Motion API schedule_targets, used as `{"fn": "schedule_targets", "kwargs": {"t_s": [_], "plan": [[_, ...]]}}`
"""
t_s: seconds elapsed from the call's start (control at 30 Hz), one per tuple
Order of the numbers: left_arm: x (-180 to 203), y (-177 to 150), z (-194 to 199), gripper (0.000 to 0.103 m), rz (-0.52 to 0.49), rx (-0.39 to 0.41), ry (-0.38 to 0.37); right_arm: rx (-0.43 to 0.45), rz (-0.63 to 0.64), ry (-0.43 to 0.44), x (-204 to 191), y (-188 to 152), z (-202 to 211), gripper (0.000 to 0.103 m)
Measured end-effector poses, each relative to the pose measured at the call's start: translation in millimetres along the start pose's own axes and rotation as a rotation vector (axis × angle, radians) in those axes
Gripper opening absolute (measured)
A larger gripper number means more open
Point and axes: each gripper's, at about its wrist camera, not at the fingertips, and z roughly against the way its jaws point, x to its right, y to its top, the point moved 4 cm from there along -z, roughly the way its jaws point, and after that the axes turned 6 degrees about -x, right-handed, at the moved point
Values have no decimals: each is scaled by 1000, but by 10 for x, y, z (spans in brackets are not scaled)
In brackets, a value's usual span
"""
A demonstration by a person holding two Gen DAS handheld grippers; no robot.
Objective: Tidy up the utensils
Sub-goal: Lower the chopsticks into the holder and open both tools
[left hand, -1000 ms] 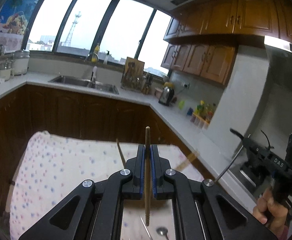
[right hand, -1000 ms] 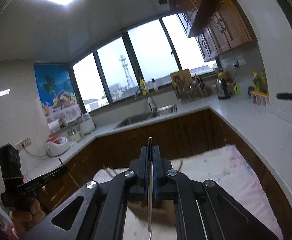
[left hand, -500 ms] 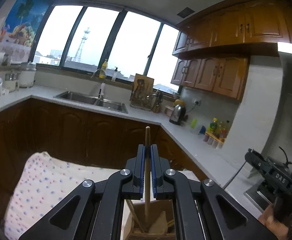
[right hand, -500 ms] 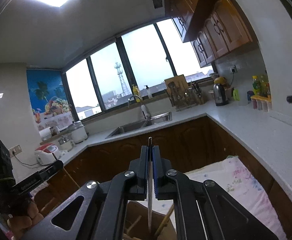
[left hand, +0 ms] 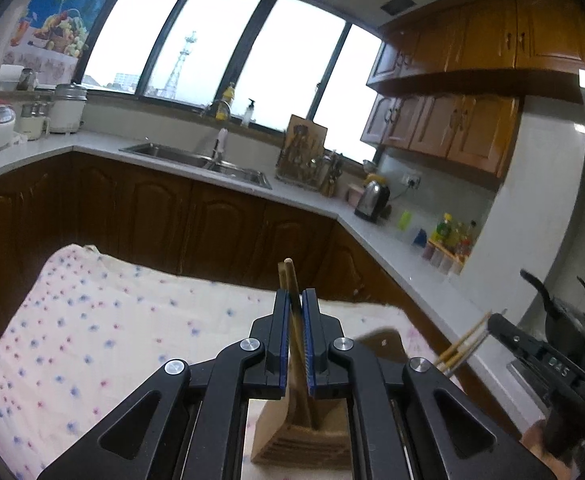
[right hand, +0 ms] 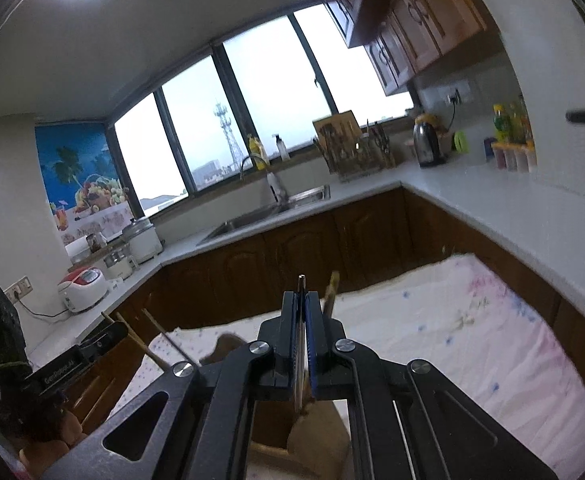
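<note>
- The left gripper (left hand: 295,306) has its blue-padded jaws clamped on wooden chopsticks (left hand: 290,280), whose tips rise a little above the jaws and whose lower ends run down toward a compartment of the cardboard holder (left hand: 288,446).
- That holder stands on the worktop under the flower-print cloth (left hand: 104,332), just below the left gripper; its wall is brown and its inner divisions are mostly hidden by the gripper frame, so which compartment takes the chopsticks cannot be told.
- The right gripper (right hand: 302,312) is pinched shut on a thin metal utensil handle (right hand: 300,285), held upright, its tip just above the jaws; the lower end is hidden behind the pads.
- Below the right gripper the same cardboard holder shows as a brown rim, with a wooden stick (right hand: 331,292) leaning out of it beside the jaws.
- In the left wrist view the right gripper appears at the right edge with slender stick ends (left hand: 466,344) near its tip.
- On the far counter a dish rack (left hand: 306,160) holds upright cutlery and a cutting board; the sink (left hand: 196,160) beside it looks bare, though its basin is barely visible.
- A kettle (left hand: 372,200) and a row of small bottles (left hand: 448,240) stand farther along the counter.
</note>
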Motion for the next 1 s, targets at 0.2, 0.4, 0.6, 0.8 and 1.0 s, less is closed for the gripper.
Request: {"fn": "schedule_targets", "kwargs": {"t_s": [0.2,0.4,0.6,0.8,1.0], "plan": [[17,124,28,4,-27,-47,3,-45,-15,0,33,-52,-74,5],[-29,299,97,4,-32,-58,7,-56,-12,-8,36,-43,-71,5],[3,355,85,4,-36,-80,12,-74,-25,5,52,-47,-91,10],[15,302,179,25,-33,-86,16,-69,-55,25,85,-54,5,38],[23,261,360,43,-17,-74,19,-40,-68,26,69,-40,193,48]]}}
